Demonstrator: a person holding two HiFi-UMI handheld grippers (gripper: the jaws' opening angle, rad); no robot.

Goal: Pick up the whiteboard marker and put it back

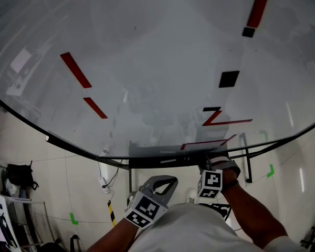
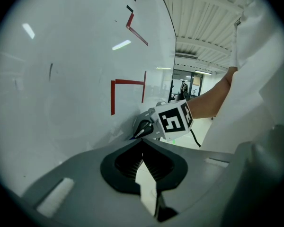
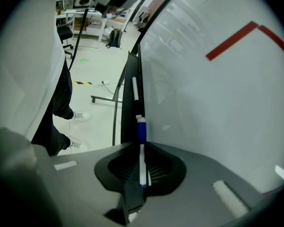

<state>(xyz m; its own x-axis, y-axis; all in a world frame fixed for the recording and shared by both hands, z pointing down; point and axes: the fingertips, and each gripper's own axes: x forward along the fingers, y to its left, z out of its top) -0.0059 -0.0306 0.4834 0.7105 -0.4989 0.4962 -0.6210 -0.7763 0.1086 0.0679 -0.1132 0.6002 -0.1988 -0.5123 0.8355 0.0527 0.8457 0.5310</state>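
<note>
The blue-capped whiteboard marker (image 3: pixel 141 130) is clamped in the right gripper (image 3: pixel 141 146), just above the tray (image 3: pixel 130 103) of the whiteboard (image 3: pixel 217 108). Only release seems left. The left gripper (image 2: pixel 142 144) is seen closed on nothing.

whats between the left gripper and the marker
Nothing. In the left gripper view the left gripper, jaws shut, faces the right gripper, which grips the marker; the stretch between is open air alongside the whiteboard.
</note>
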